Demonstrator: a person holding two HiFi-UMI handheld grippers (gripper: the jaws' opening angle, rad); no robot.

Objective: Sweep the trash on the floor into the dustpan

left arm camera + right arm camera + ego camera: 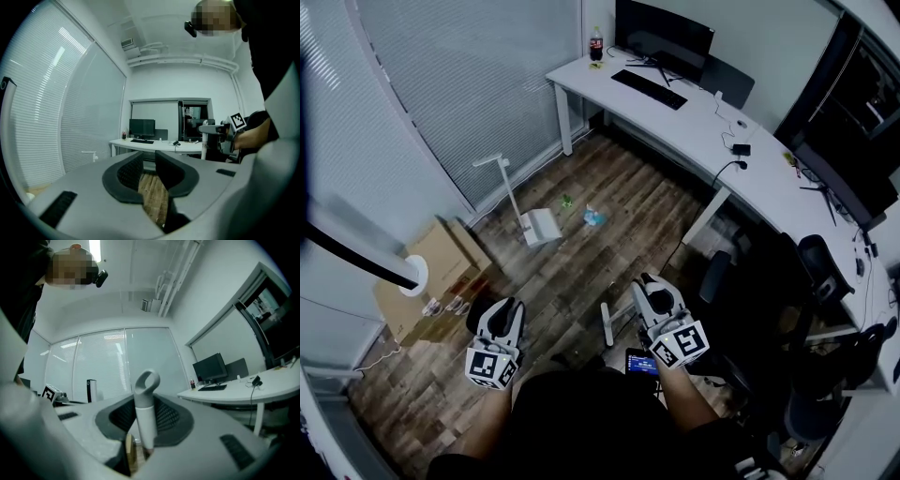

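Currently — dustpan [542, 226]: white, long-handled | trash [593, 217]: pale blue, crumpled

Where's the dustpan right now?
In the head view, the white dustpan stands on the wooden floor, left of centre and near the blinds. The trash lies just to its right.

**No legible writing in view**

Nothing here can be read. The square markers [492, 366] on the left gripper [506, 307] and the right gripper [647, 281] are black-and-white patterns — no letters or digits. The bottle [596, 44] at the far left end of the surface [581, 77] has a red label, its print too small to read. The small lit screen [641, 362] near the right gripper and the cardboard box [441, 262] at the left show nothing legible.
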